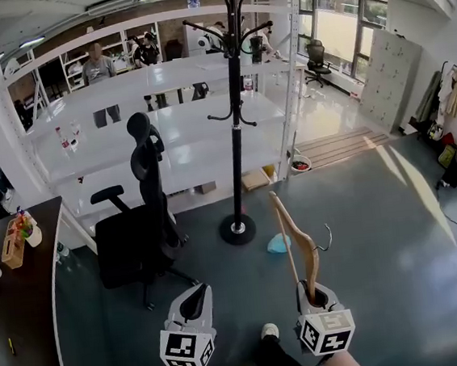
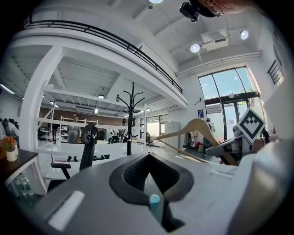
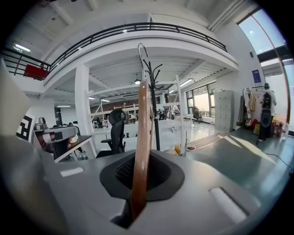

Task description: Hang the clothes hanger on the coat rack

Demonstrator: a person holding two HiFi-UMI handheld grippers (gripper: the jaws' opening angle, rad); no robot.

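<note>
Hanger (image 1: 298, 240): wooden with a metal hook (image 1: 326, 238). We hold it in the air in front of us, low over the grey floor, standing up out of the right gripper (image 1: 315, 294).
Right tongs: clenched on the lower end of one wooden arm. The right gripper view shows the wood running straight up from between the jaws.
Left tongs: the left gripper (image 1: 194, 302) has its jaws brought together on nothing, beside the right one.
Coat rack (image 1: 233, 112): black, on a round base, well apart from us, with its upper prongs high above the hanger.
Task stage: we judge the carry is under way and the hook is not yet on any prong.
Risk, grip: we hold the hanger far from its hook, so it could pivot or slip in the jaws when lifted.
Risk, aim: the hook opening is small and points sideways, so we could miss a prong or only perch on its tip.
Risk, rack: a push high up on the thin pole could rock it.
Risk, path: an office chair (image 1: 141, 236) stands just left of the base, and a light blue thing (image 1: 278, 244) lies on the floor near it.
Writing: we can read none. There are only square markers on the gripper cubes, and a blue wall sign too small to read.
</note>
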